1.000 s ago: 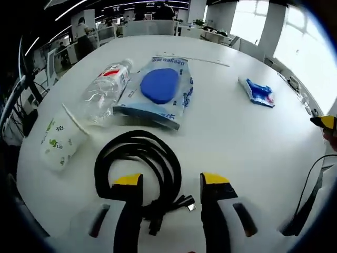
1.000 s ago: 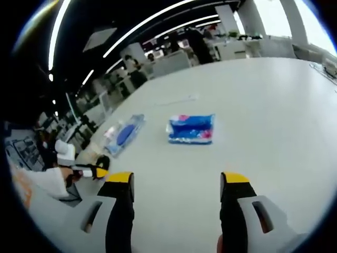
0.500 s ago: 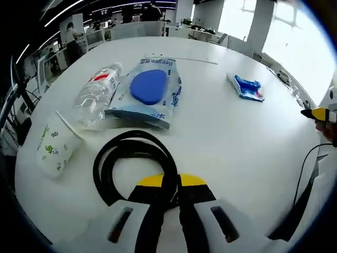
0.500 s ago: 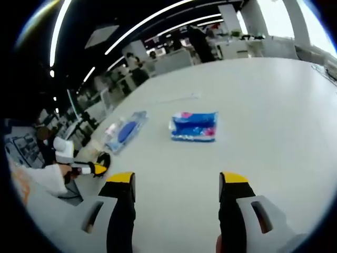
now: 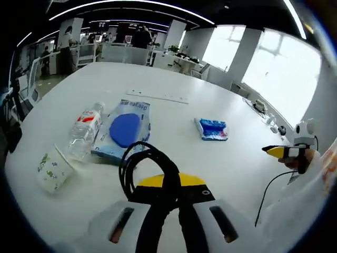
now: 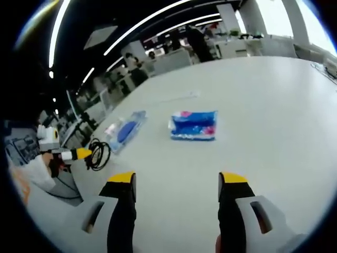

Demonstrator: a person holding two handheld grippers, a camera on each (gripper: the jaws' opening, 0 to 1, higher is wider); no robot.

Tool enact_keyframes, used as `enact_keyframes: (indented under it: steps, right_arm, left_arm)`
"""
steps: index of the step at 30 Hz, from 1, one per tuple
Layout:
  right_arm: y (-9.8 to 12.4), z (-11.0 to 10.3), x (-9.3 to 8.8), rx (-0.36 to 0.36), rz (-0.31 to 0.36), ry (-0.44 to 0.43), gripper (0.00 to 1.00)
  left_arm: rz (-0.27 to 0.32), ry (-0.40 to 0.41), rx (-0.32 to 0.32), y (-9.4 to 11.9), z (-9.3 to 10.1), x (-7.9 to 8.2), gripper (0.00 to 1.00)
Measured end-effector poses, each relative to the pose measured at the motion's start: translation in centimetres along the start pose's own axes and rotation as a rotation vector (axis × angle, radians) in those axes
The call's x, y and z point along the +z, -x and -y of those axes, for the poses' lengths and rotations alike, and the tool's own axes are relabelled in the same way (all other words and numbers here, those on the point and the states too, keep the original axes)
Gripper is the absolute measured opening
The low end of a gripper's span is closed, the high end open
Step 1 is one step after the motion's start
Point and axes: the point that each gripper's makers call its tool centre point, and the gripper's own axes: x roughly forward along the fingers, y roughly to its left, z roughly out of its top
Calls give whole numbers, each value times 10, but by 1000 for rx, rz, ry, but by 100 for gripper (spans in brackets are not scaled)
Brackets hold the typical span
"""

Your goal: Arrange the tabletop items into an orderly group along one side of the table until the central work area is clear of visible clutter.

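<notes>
Left gripper (image 5: 169, 185) clamps black cable (image 5: 145, 163), hiding its plugs.

A wide white tabletop (image 5: 221, 174) filled the foreground of an open office. Beyond it stood rows of desks (image 5: 121, 52) and white columns (image 5: 174, 34). Bright windows (image 5: 274, 68) lined one wall. Strip lights (image 6: 142, 26) crossed the dark ceiling.

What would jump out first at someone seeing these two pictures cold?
Probably the coiled black cable, pinched between the yellow-tipped jaws of the left gripper and raised off the white table. Behind it lie a clear water bottle, a blue-lidded wipes pack and a tipped paper cup. In the right gripper view, the right gripper stands open and empty, facing a small blue packet.
</notes>
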Motion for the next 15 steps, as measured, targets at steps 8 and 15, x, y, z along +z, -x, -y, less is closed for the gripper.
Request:
enact_keyframes:
  steps: [8, 15]
  right_arm:
    - [-1, -4, 1, 19, 19, -38, 61]
    - [5, -13, 18, 68, 83, -111, 61]
  left_arm:
    - [97, 51, -282, 13, 77, 57, 4]
    - [112, -2, -464, 15, 129, 75, 4]
